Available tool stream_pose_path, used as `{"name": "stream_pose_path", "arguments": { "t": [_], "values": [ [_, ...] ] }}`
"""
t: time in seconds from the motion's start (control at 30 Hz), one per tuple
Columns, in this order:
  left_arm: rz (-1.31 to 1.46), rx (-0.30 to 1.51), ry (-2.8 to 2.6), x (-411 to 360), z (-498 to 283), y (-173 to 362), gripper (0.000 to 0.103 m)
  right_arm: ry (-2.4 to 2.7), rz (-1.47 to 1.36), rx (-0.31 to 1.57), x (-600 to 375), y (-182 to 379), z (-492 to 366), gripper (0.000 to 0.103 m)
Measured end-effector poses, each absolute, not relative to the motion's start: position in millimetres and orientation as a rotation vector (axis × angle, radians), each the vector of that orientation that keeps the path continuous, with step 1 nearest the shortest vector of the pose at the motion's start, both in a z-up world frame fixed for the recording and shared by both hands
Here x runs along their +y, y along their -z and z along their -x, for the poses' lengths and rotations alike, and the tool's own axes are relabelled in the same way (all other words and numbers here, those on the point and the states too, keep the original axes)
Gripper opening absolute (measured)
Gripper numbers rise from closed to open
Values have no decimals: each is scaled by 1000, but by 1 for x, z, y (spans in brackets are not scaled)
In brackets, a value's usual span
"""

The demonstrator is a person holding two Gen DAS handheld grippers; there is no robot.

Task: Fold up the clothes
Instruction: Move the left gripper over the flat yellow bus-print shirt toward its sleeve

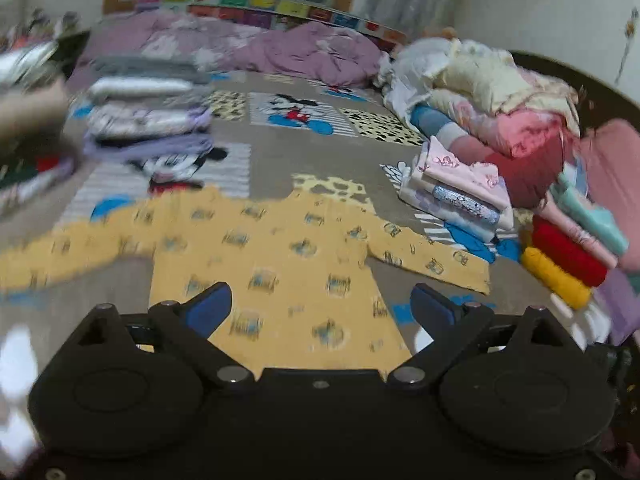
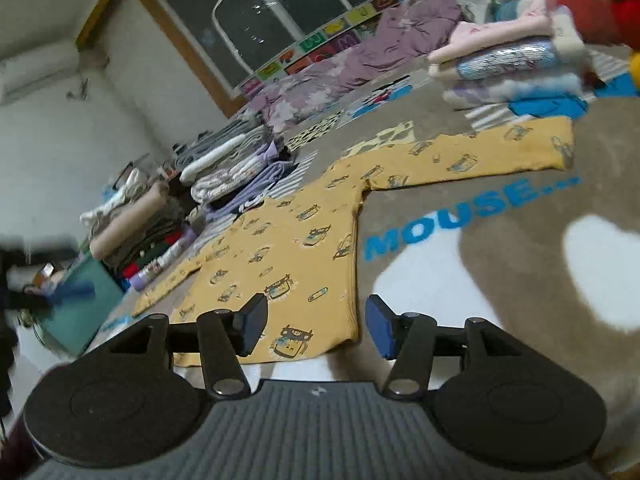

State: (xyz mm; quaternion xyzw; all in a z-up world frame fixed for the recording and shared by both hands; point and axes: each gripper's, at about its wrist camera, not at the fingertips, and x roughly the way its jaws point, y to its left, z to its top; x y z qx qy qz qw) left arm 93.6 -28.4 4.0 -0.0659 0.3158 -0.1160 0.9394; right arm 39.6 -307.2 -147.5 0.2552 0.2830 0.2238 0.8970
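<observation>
**Both claws open above the yellow shirt**

The left gripper (image 1: 322, 306) gapes wide, holding nothing; the yellow shirt (image 1: 276, 256) lies flat just beyond its fingers. The right gripper (image 2: 316, 326) stands partly open, empty, over the shirt's hem. Folded stacks (image 1: 460, 196) sit farther out on the blanket (image 1: 280, 160).

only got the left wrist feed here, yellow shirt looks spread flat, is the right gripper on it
Observer: No. In the right wrist view the right gripper is open above the yellow shirt's hem corner, with nothing pinched.
Operator: any text on the bedspread near it
Observer: Yes, blue letters reading MOUSE sit just beside the shirt's side edge.
Operator: what's past the shirt on the far left
Observer: A teal box stands at the bed's edge, below the folded stacks.
Operator: and my left gripper
Observer: The left gripper is wide open, holding nothing.
</observation>
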Motion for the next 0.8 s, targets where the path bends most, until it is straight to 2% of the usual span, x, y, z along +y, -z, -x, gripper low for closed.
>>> {"name": "stream_pose_path", "arguments": {
  "t": [0.37, 0.5, 0.6, 0.8],
  "values": [
    [-192, 648, 340, -122, -206, 15, 97, -467, -388, 655, -280, 166, -74, 55],
    [-268, 698, 375, -156, -242, 27, 91, -467, -386, 653, -276, 168, -76, 57],
    [-280, 749, 378, -176, -269, 31, 79, -450, -398, 647, -275, 169, -77, 57],
    [-200, 885, 315, -194, -331, 35, 77, -438, -402, 640, -277, 169, -79, 53]
  ]
}}
